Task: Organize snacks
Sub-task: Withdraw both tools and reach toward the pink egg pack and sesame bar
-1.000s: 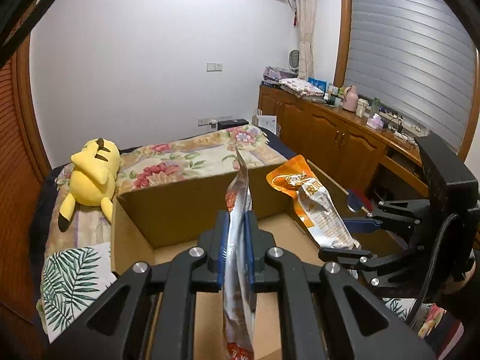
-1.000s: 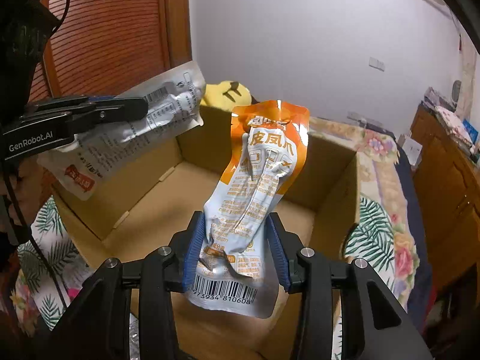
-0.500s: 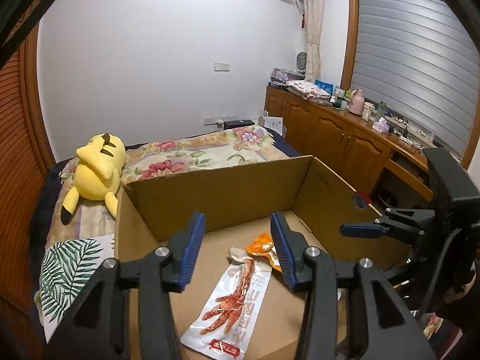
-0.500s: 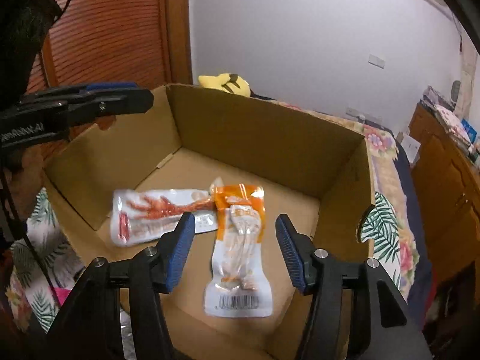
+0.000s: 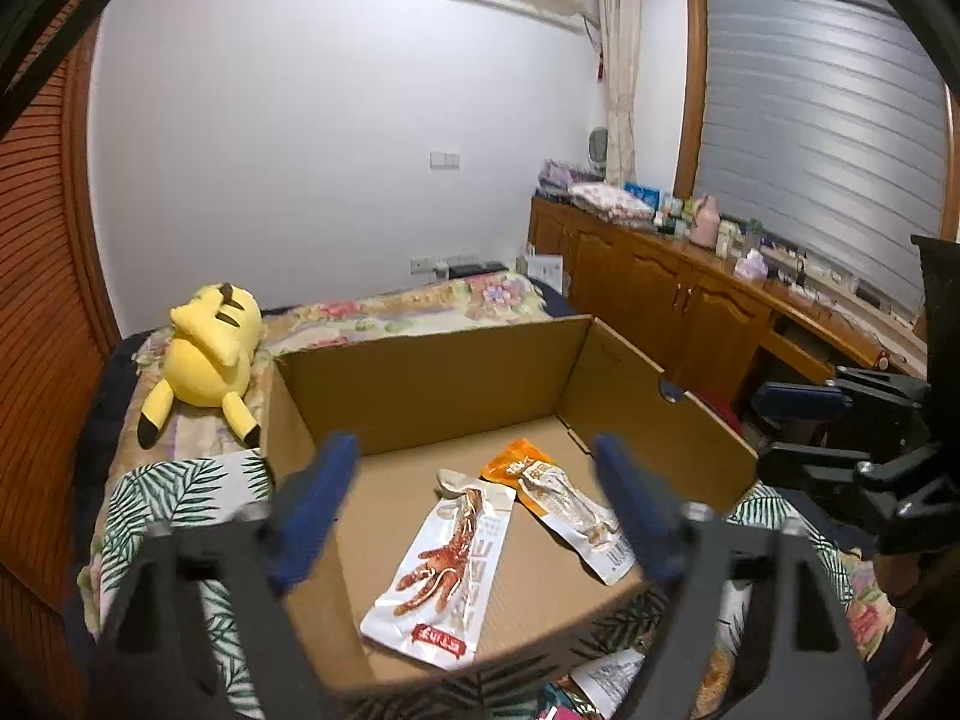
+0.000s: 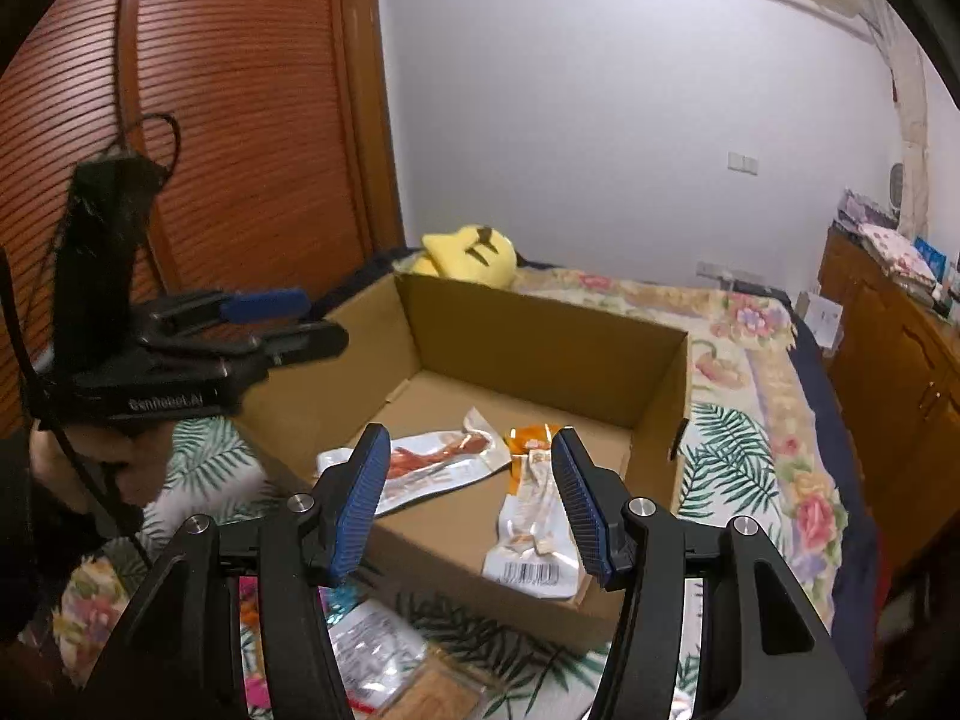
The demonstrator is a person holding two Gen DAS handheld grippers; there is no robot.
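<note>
While the white snack packet (image 5: 447,576) and the orange snack packet (image 5: 564,504) lie side by side on the cardboard box (image 5: 432,384) floor, the left gripper (image 5: 474,510) is opening wide, empty; the right gripper (image 6: 468,504) stands parted, holding nothing.

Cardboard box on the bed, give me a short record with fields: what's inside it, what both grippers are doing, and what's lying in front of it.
box: cardboard box, open top, on the floral bedspread
inside: white packet and orange packet, lying flat
left gripper: jaws opening, nothing between them
right gripper: open, empty
in front of box: more snack packets
behind box: yellow plush toy
</note>
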